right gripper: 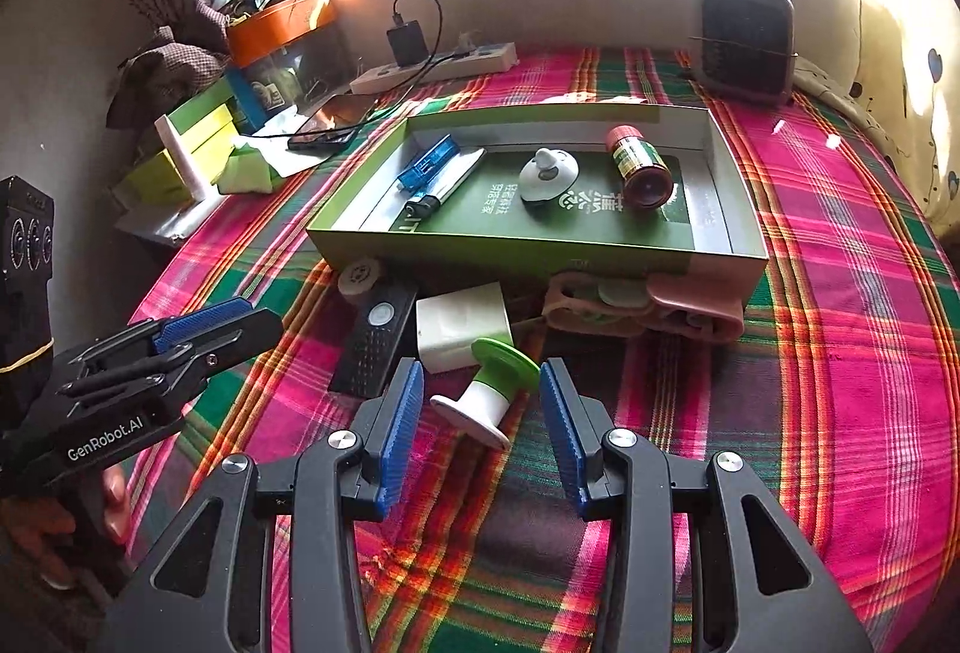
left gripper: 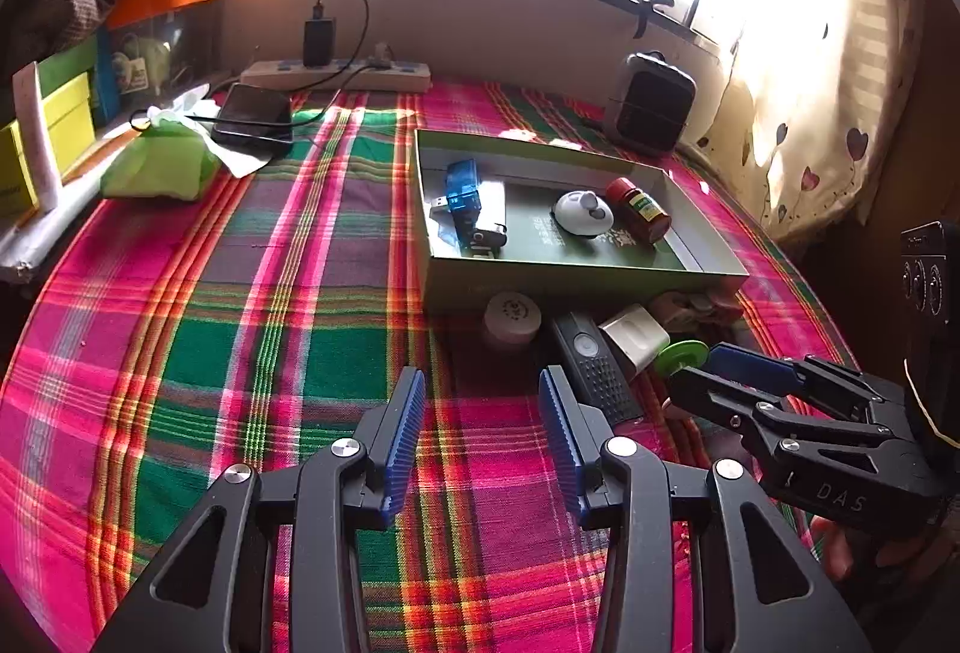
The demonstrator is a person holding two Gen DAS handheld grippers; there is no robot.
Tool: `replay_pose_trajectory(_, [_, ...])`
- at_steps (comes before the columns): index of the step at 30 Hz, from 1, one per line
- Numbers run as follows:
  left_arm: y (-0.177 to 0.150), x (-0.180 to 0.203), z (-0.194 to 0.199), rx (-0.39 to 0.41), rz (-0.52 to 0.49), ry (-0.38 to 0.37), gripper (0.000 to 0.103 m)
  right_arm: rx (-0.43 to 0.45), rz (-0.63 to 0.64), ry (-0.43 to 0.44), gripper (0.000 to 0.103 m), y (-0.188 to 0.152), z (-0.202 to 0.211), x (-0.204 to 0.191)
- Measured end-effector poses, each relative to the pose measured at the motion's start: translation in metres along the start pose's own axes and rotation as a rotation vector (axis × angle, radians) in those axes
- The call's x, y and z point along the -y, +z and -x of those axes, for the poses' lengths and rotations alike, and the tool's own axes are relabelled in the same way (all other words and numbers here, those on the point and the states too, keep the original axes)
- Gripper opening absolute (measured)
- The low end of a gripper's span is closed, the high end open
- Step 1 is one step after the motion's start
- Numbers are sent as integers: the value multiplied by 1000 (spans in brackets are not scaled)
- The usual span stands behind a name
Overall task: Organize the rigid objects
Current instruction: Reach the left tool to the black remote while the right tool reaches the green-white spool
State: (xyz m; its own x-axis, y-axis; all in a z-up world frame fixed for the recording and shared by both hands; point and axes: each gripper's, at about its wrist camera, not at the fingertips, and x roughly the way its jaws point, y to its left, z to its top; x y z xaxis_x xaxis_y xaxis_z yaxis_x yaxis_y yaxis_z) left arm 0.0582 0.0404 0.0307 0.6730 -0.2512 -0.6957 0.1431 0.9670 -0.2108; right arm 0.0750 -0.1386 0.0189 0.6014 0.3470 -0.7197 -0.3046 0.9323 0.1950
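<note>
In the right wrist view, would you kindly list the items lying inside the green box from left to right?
Blue USB stick → lighter → white round gadget → red-capped bottle.

Both cameras sit low behind their own tool, tilted down across the plaid cloth [left gripper: 336, 293] toward the window wall. The landmark is the green box [left gripper: 576, 275]. The left wrist view looks from the near left of the box, so the box lies ahead and to the right, and the right tool [left gripper: 690, 371] comes in at the right edge. The right wrist view stands nearer, facing the box's [right gripper: 516, 257] near wall almost head-on, with the left tool [right gripper: 264, 317] at its left edge. Both views share the box, the items by its near wall, the power strip [left gripper: 336, 74] and the heater [left gripper: 654, 104] beyond.
</note>
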Motion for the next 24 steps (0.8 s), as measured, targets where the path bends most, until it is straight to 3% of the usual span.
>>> replay_pose_trajectory(2, [-1,-2,0,-2,4,1,39,-9,12,-15,53,0,-4,-4])
replay_pose_trajectory(21, [3,10,-16,-58,8,-73,42,-50,25,-103,52,-4,-18,1])
replay_pose_trajectory(24, [4,14,-19,-66,3,-73,42,-48,15,-95,45,-5,-17,4])
